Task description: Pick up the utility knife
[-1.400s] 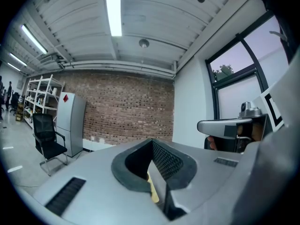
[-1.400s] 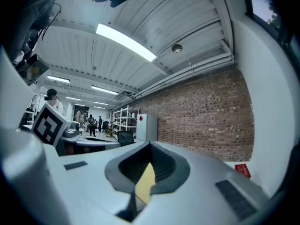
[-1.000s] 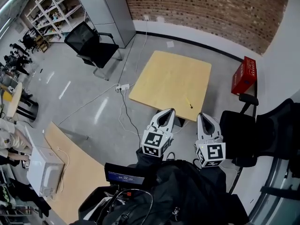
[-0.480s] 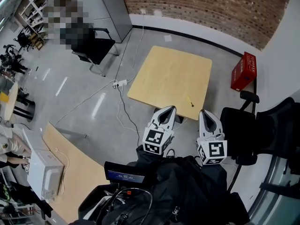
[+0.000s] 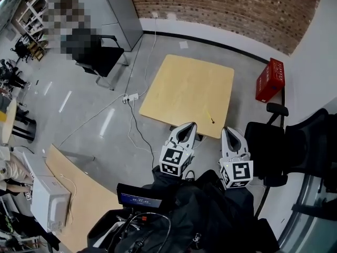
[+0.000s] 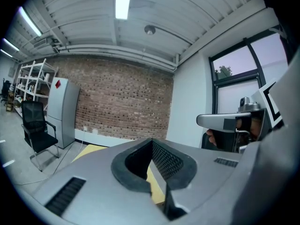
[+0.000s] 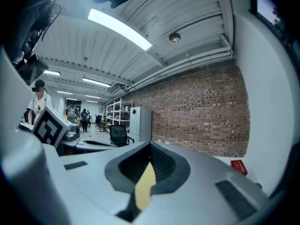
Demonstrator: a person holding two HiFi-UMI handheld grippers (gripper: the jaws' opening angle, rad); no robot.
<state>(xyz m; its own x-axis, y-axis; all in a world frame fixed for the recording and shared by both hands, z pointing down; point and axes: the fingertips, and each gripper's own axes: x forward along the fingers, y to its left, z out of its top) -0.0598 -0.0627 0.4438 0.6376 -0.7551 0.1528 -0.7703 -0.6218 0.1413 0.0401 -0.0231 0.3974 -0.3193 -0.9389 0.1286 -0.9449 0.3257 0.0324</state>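
The utility knife [image 5: 210,117], thin and yellow with a dark tip, lies near the front right edge of the square wooden table [image 5: 181,86] in the head view. My left gripper [image 5: 188,126] hovers over the table's front edge, a short way down-left of the knife. My right gripper [image 5: 230,132] hangs just past the table's front right corner, down-right of the knife. Both point forward with jaws closed together and nothing between them. In the left gripper view the left gripper [image 6: 152,142] shows a sliver of table through its slit. The right gripper [image 7: 150,148] shows the same; the knife is hidden in both.
A red crate [image 5: 269,79] stands on the floor right of the table. Black chairs sit at the right [image 5: 274,152] and far left [image 5: 97,57]. A power strip [image 5: 129,97] with cables lies left of the table. A wooden board [image 5: 87,194] with a white box [image 5: 48,196] is lower left.
The head view has drifted a little, so the table and red crate sit slightly more to the left. Both grippers keep the same pose, jaws shut.
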